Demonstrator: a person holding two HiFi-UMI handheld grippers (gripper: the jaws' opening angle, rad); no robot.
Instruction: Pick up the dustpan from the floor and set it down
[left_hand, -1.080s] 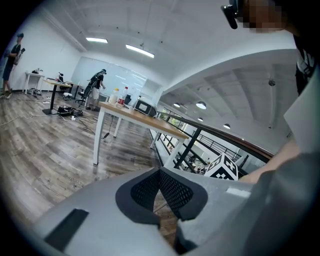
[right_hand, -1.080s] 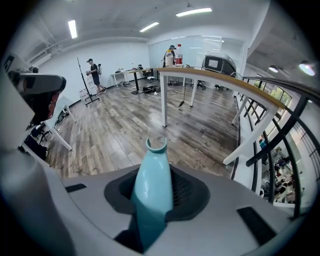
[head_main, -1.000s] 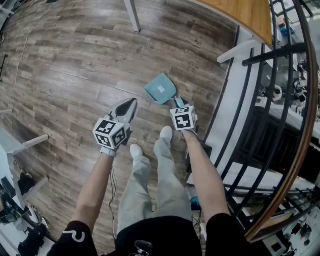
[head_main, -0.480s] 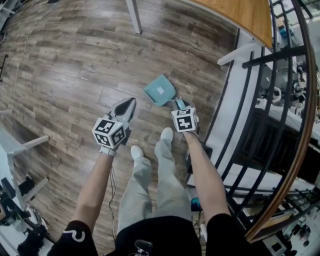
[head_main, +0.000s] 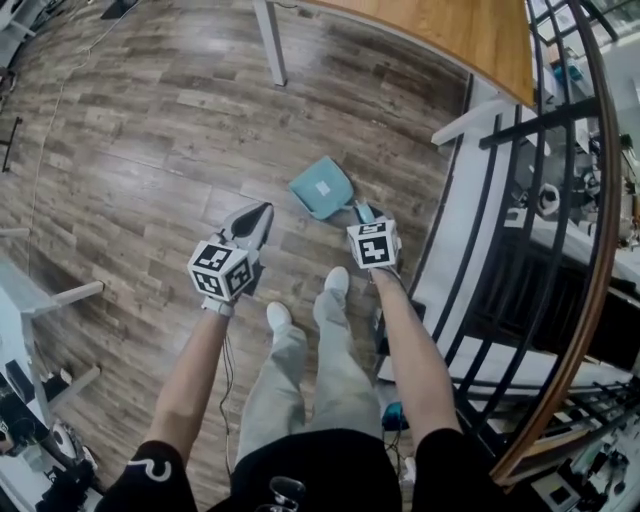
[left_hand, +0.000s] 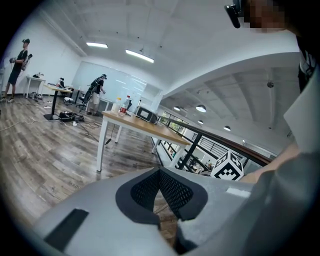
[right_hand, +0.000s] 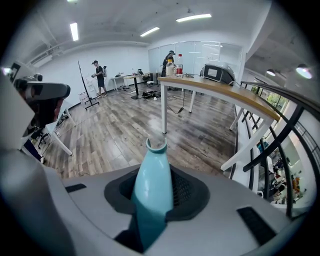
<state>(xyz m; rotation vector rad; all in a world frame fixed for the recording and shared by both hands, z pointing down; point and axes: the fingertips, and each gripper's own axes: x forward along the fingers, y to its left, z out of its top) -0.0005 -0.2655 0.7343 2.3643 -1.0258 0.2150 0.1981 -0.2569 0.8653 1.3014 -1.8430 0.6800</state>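
Observation:
A teal dustpan (head_main: 322, 186) hangs just above the wood floor (head_main: 150, 150) in the head view, its pan pointing away from me. My right gripper (head_main: 359, 213) is shut on its handle, with the marker cube nearest me. In the right gripper view the teal handle (right_hand: 152, 185) runs up between the dark pads, and the pan itself is hidden. To the left, apart from the dustpan, my left gripper (head_main: 262, 212) holds nothing. Its pads (left_hand: 172, 192) meet at the tip in the left gripper view.
A wooden table (head_main: 470, 30) with a white leg (head_main: 270, 45) stands ahead. A black railing (head_main: 590, 220) curves down the right side. My white shoes (head_main: 335, 279) are just below the dustpan. White frames (head_main: 60, 292) stand at the left. People stand far off (right_hand: 99, 75).
Both grippers have risen a little. The dustpan has come up with the right gripper, still held by its handle.

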